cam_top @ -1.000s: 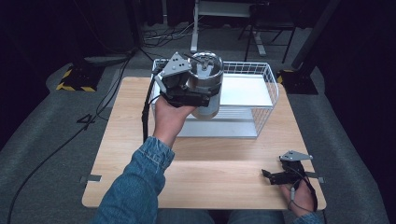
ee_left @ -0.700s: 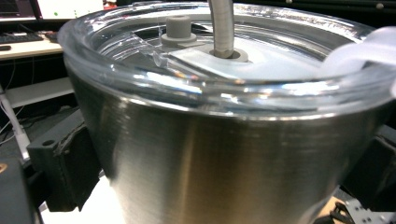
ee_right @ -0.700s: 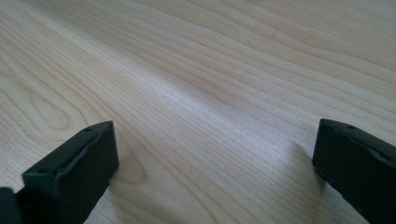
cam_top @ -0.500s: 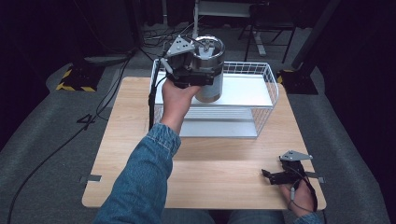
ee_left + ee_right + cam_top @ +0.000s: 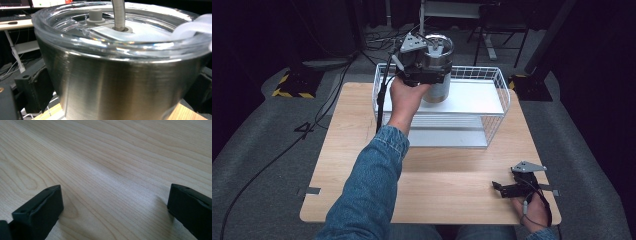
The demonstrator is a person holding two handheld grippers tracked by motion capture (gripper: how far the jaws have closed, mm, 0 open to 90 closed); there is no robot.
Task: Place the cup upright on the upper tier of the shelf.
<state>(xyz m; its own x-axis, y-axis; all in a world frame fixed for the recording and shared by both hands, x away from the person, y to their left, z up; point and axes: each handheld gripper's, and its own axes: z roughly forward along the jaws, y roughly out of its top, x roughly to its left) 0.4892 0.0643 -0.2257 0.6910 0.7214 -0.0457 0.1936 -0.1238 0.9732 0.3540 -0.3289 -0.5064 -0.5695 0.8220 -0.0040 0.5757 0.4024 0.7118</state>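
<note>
Above wire basket (image 5: 492, 102): gripper-held (image 5: 424, 67) steel tumbler (image 5: 438, 75)

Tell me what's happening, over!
Left gripper clamps steel tumbler above wire basket. Right gripper open, empty, low over table. Nothing blocking.

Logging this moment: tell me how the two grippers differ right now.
The left gripper is raised over the wire basket, its jaws shut on a steel cup; the right gripper sits low on the wooden table, jaws wide apart, holding nothing. Both are black, hand-held tools.
</note>
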